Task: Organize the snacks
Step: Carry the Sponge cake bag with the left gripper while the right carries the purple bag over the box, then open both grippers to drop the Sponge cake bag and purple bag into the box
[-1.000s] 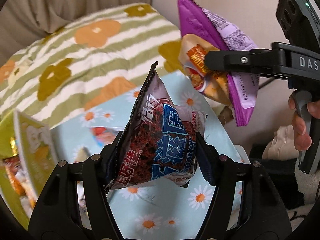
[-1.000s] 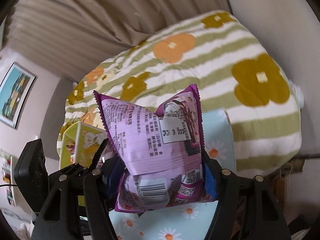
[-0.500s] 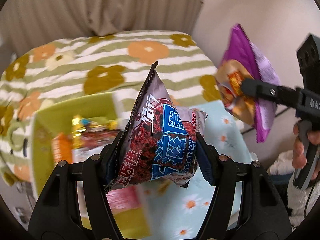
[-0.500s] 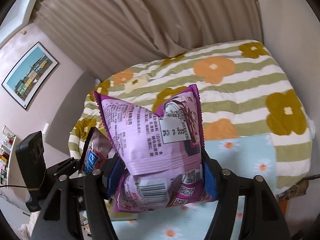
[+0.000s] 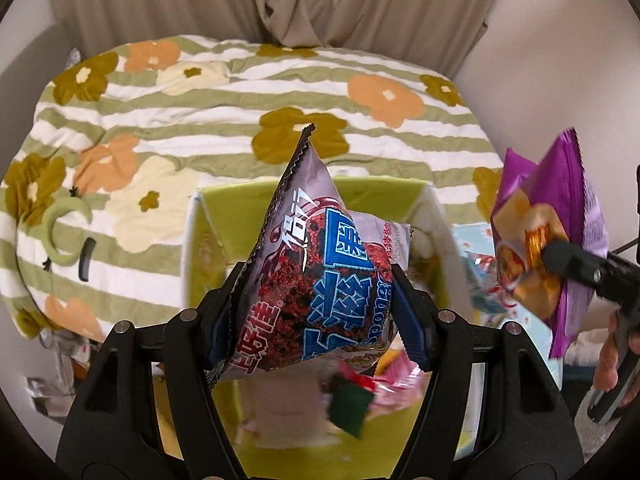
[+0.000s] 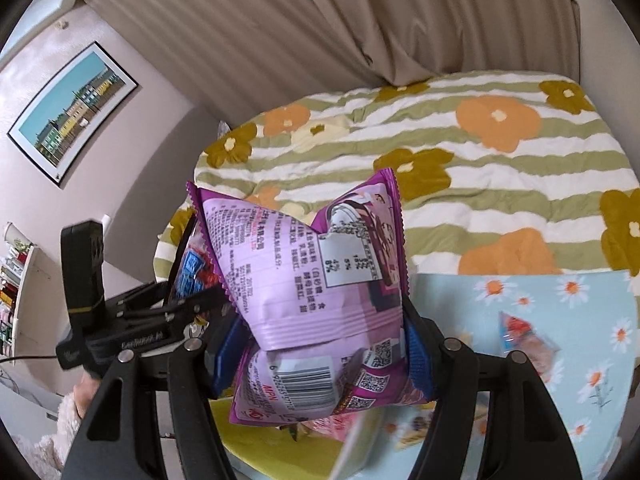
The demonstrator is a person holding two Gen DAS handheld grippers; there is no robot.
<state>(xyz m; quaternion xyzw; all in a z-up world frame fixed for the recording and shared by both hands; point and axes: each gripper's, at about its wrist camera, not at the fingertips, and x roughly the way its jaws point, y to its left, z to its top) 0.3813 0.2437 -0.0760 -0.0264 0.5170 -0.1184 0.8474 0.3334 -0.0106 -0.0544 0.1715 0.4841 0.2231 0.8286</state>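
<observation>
A dark red-and-blue snack packet (image 5: pixel 320 272) stands upright between the pads of my left gripper (image 5: pixel 316 312). The jaws are opening, and the pads still touch the packet's sides. Right below it is the open green box (image 5: pixel 240 216), with several blurred snacks inside. My right gripper (image 6: pixel 320 344) is shut on a purple snack packet (image 6: pixel 304 264), held upright. In the left wrist view that purple packet (image 5: pixel 560 184) hangs at the right, beside the box. In the right wrist view the left gripper (image 6: pixel 192 304) and the dark packet (image 6: pixel 192 268) are at the left, and the green box (image 6: pixel 280 452) lies under the purple packet.
A green-striped flower quilt (image 5: pixel 200 100) covers the bed behind the box. A light blue daisy cloth (image 6: pixel 560 312) lies to the right with a loose snack packet (image 6: pixel 524 336) on it. Beige curtains (image 6: pixel 320 40) hang behind, and a framed picture (image 6: pixel 72 108) is on the left wall.
Both grippers have swung left with their packets, from above the daisy cloth to the green box. The box now lies under the left gripper, whose jaws stand slightly wider.
</observation>
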